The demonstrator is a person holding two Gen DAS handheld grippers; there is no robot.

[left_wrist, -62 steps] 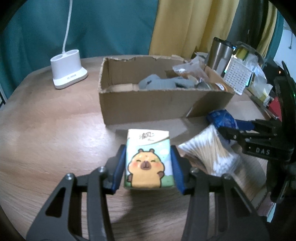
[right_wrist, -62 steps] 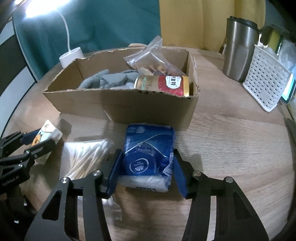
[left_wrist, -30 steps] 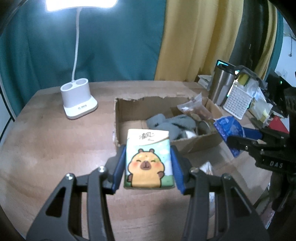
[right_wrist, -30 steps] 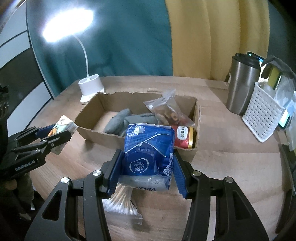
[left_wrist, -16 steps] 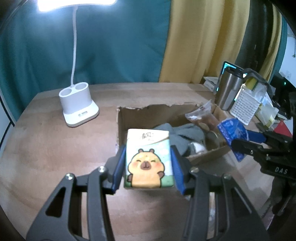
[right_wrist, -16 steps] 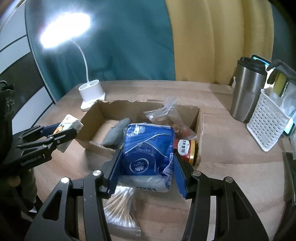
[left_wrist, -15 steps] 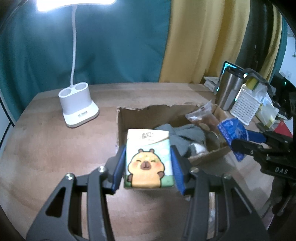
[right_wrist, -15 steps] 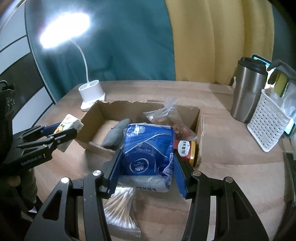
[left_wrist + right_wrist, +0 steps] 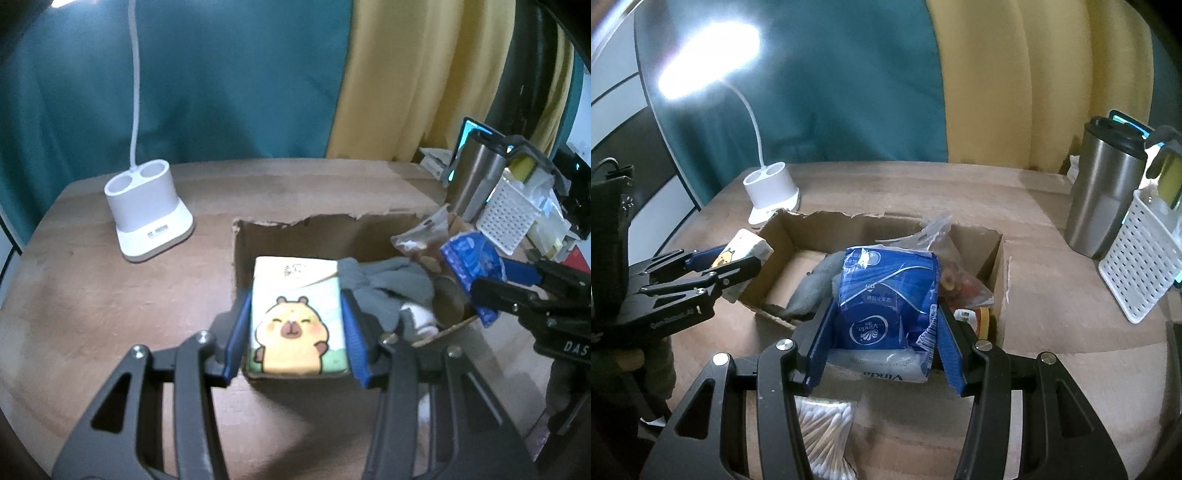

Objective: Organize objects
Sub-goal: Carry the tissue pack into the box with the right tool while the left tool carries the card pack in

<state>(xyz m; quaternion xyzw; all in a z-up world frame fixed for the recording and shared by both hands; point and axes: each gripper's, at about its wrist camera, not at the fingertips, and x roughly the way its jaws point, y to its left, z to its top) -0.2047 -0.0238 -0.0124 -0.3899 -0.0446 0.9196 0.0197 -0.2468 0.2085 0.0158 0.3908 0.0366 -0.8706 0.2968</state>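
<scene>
My left gripper (image 9: 297, 332) is shut on a tissue pack with a cartoon bear (image 9: 297, 317), held in the air over the left end of an open cardboard box (image 9: 317, 236). My right gripper (image 9: 884, 343) is shut on a blue Vinda tissue pack (image 9: 886, 295), held above the box's (image 9: 812, 229) near wall. Inside the box lie grey gloves (image 9: 384, 284), a clear snack bag (image 9: 938, 236) and a red can (image 9: 971, 317). The right wrist view shows the left gripper (image 9: 738, 264) with the bear pack (image 9: 748, 247) at the box's left end.
A bag of cotton swabs (image 9: 823, 432) lies on the wooden table in front of the box. A white lamp base (image 9: 146, 218) stands at the back left. A steel tumbler (image 9: 1104, 195) and a white perforated basket (image 9: 1137, 266) stand at the right.
Both grippers have carried their packs from in front of the box to over it. The box looks nearer and lower in both views. Neither grip has altered.
</scene>
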